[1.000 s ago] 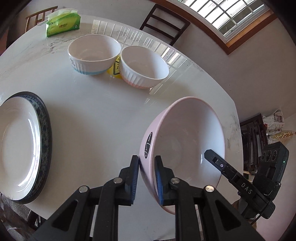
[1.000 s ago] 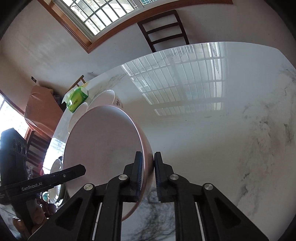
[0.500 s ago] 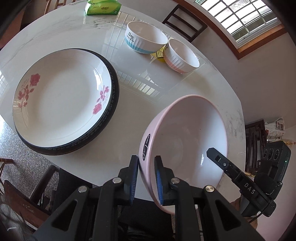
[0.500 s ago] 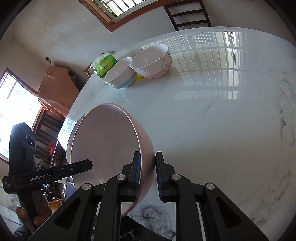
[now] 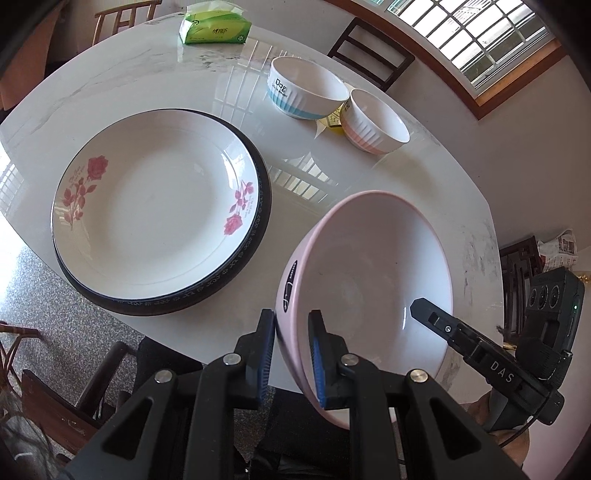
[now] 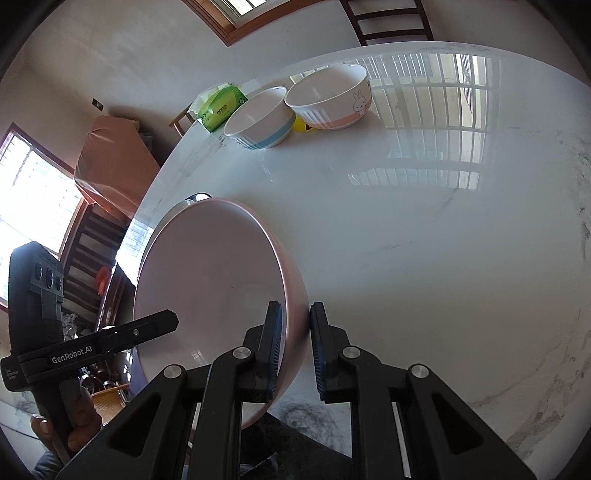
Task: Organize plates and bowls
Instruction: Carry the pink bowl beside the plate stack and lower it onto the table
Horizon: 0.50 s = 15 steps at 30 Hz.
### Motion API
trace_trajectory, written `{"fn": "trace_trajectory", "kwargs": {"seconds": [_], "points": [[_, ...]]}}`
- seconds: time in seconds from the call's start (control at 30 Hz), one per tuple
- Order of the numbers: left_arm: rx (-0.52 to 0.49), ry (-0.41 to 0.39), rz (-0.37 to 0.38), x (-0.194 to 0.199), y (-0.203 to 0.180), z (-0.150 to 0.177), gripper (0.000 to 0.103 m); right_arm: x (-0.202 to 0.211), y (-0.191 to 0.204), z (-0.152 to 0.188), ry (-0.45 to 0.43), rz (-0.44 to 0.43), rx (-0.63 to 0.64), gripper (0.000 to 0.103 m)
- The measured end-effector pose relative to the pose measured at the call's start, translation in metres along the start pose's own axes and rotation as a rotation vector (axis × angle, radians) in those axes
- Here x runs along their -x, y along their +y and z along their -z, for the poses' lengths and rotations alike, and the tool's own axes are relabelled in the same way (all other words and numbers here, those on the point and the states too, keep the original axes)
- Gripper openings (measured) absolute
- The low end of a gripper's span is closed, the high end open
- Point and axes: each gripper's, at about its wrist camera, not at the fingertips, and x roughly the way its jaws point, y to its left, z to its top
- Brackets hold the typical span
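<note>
Two bowls [image 5: 308, 94] side by side behind the stacked plates [image 5: 155, 210], tissue pack [image 5: 214, 27] farther back.

Left gripper [image 5: 291, 350]: black angular fingers [image 5: 258, 354], blue ribbed pads, silver round screws at pivots. White "GenRobot.AI" lettering on finger side.
Right gripper [image 6: 295, 343]: same build; white "DAS" lettering, black camera block with three lenses, small green light.

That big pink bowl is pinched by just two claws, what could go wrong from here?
1. The pink bowl is held only at its rim, left claw on one side and right claw on the other, and it tilts. It might slip and fall.
2. It hangs at the table edge, so a drop could reach the floor.
3. The rose plate is close; a swing might knock it.
</note>
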Motion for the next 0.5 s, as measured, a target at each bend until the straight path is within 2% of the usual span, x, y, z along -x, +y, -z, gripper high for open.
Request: {"fn": "trace_trajectory", "kwargs": {"seconds": [0.27,0.5], "points": [[-0.038,-0.062,-0.052,-0.003,0.001,0.0,0.018,-0.01,0.001,0.001,0.014,0.002,0.002,0.016],[-0.124,-0.188,-0.139,0.005,-0.011,0.001,0.02,-0.011,0.005,0.001,0.002,-0.001,0.013,0.016]]}}
